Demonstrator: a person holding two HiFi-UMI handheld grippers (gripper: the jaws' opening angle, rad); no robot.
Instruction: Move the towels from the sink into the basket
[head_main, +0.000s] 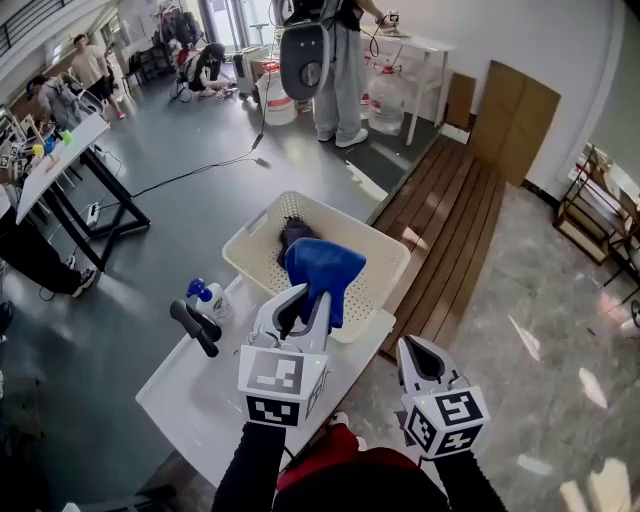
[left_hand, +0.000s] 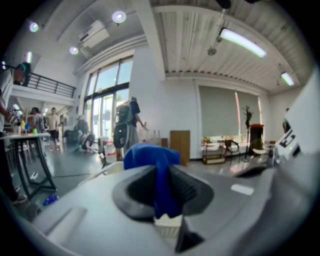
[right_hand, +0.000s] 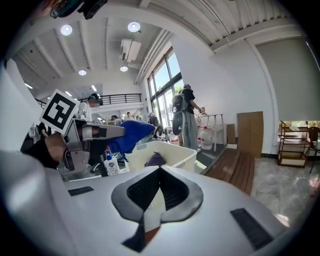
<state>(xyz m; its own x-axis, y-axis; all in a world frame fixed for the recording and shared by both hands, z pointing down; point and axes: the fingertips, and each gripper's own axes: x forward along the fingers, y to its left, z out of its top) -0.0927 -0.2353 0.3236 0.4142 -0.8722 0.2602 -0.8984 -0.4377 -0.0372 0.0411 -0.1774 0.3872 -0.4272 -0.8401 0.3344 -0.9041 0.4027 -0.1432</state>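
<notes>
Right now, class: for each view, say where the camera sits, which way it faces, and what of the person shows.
Head view: on the head, looking down at the basket; both sleeves, left gripper holding a towel, right gripper.
Left gripper view: on that gripper, facing across the room; its jaws on the towel.
Right gripper view: on that gripper, facing the basket; its shut jaws, a hand.
Shared: the towel.

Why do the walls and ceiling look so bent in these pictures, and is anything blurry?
Left gripper view: the wide lens bows the ceiling lights and blackens the corners; the blue towel pinched in the left tongs is too close, so soft. Right gripper view: same bowing, with glare from the windows. Head view: milder curve, sharp, bright patches on the glossy floor.
</notes>
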